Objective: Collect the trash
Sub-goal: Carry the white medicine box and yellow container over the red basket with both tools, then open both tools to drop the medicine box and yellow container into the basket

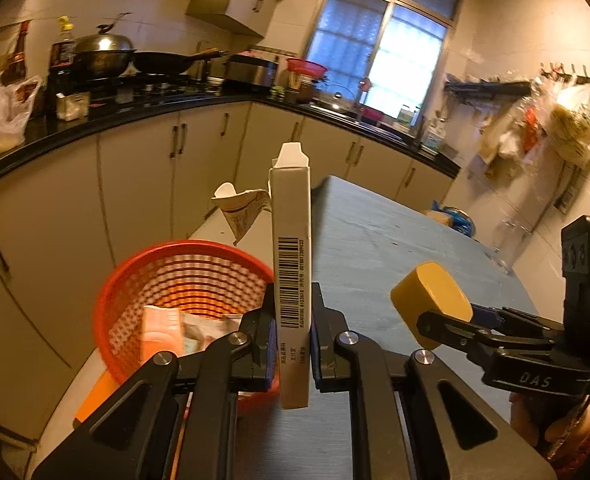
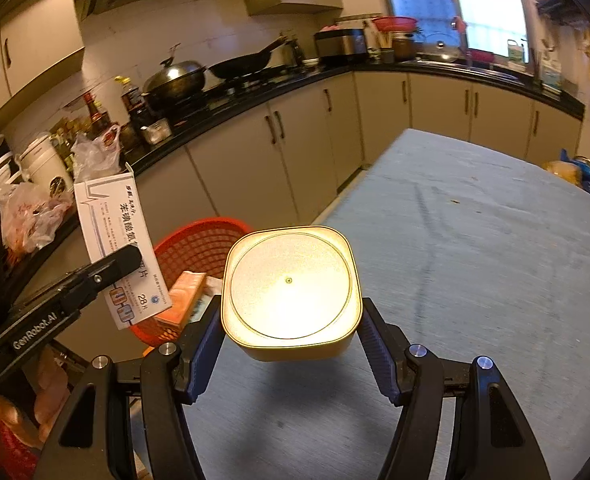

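Left wrist view: left gripper (image 1: 292, 332) jaws pinch a thin white carton (image 1: 291, 264), upright, held above the table (image 1: 375, 240) at its left edge, beside the red mesh basket (image 1: 175, 276) holding papers. Right gripper (image 2: 291, 344) jaws clamp a yellow square tub (image 2: 291, 292), lifted above the table's near end.

- A grey table (image 2: 475, 240) fills the foreground.
- A black countertop (image 1: 143, 114) runs over beige cabinets (image 1: 143, 176).
- A lidded steel wok (image 1: 103, 54) and a black pan (image 1: 163, 62) sit on the stove.
- A bright window (image 1: 379, 52) stands above the sink.
- Plastic bags (image 2: 35, 208) lie on the counter.
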